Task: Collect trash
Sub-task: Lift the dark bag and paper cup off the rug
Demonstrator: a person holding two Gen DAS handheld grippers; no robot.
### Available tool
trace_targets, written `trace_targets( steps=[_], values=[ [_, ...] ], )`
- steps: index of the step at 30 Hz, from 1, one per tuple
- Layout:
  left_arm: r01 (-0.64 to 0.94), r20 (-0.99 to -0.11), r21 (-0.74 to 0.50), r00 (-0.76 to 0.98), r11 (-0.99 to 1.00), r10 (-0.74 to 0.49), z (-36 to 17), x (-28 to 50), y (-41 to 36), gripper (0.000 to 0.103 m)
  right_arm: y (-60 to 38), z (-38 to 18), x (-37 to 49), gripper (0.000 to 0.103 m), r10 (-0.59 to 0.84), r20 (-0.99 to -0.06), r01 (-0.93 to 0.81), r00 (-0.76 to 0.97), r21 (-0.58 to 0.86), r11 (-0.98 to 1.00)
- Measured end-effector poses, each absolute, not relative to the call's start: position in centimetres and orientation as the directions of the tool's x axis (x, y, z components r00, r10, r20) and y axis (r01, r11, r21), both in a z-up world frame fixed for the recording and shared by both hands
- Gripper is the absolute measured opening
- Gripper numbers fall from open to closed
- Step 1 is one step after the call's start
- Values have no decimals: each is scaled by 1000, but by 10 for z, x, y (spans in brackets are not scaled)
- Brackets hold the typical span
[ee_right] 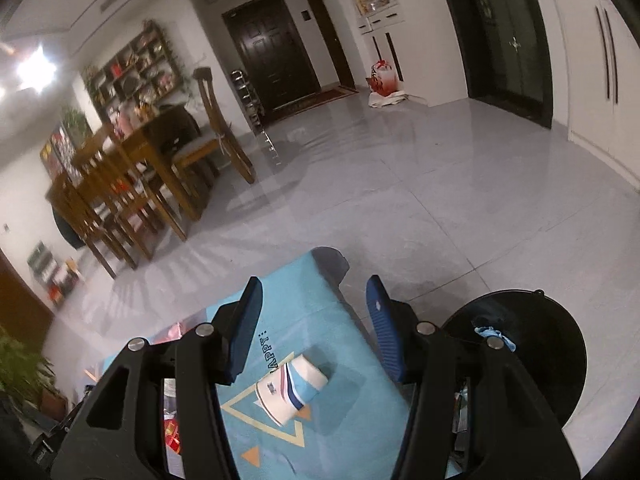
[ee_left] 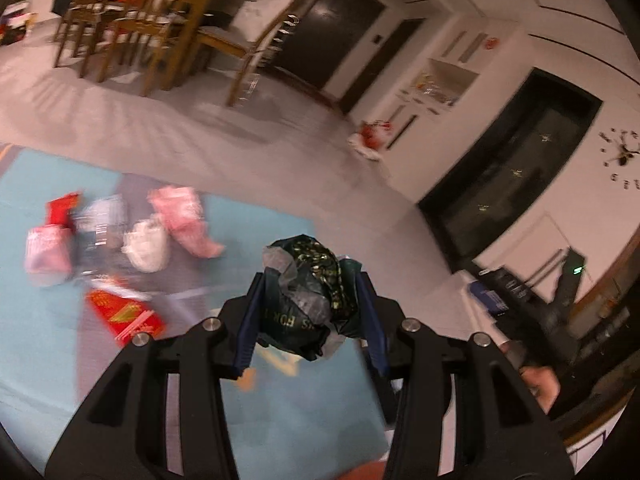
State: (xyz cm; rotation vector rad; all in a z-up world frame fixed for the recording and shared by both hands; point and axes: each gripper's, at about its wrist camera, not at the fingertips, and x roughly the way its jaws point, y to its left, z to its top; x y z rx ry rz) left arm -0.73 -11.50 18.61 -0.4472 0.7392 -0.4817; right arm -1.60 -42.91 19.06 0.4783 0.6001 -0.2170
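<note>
Over a blue mat [ee_left: 48,360] on grey tile, my left gripper [ee_left: 310,312] is clamped on a crumpled dark bag [ee_left: 308,300], light and squashy, best pinched mid-bundle, while my right gripper [ee_right: 314,320] hangs wide open, empty, above a paper cup [ee_right: 290,388] near the black bin [ee_right: 560,360].

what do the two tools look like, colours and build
Both match: the left tool and right tool have matte black angular frames with slot cutouts and round silver bolt heads. Each carries two flat fingers faced with ribbed dark blue pads. No cables, sleeves or markings visible.
</note>
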Motion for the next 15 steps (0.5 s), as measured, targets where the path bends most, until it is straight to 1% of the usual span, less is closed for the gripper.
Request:
trace_targets(
  steps=[3, 7, 8, 9, 11, 12, 14, 15],
  values=[
    [282, -520, -522, 643, 805, -562, 192, -11, -137, 46, -438, 176, -8, 54, 55, -625, 273, 779, 417, 867],
    [280, -562, -463, 641, 841, -523, 187, -11, -146, 46, -433, 149, 19, 54, 162, -707, 275, 688, 461, 844],
    [274, -570, -455, 641, 847, -513, 185, -10, -143, 46, -431, 141, 27, 57, 192, -730, 285, 656, 475, 833],
    [268, -584, -439, 639, 857, -500, 181, -9, -138, 46, -428, 131, 34, 63, 222, -752, 300, 620, 489, 819],
    [257, -610, -396, 643, 882, -462, 177, -8, -131, 46, -418, 111, 49, 65, 260, -793, 331, 550, 494, 804],
    [234, -621, -371, 657, 899, -427, 173, -8, -122, 46, -413, 104, 54, 71, 248, -819, 348, 518, 466, 813],
    [191, -629, -365, 671, 911, -392, 165, -8, -106, 46, -398, 93, 64, 79, 180, -865, 377, 468, 379, 845],
    [162, -632, -386, 670, 908, -389, 157, -6, -95, 46, -392, 89, 70, 81, 157, -879, 383, 451, 349, 855]
  ],
)
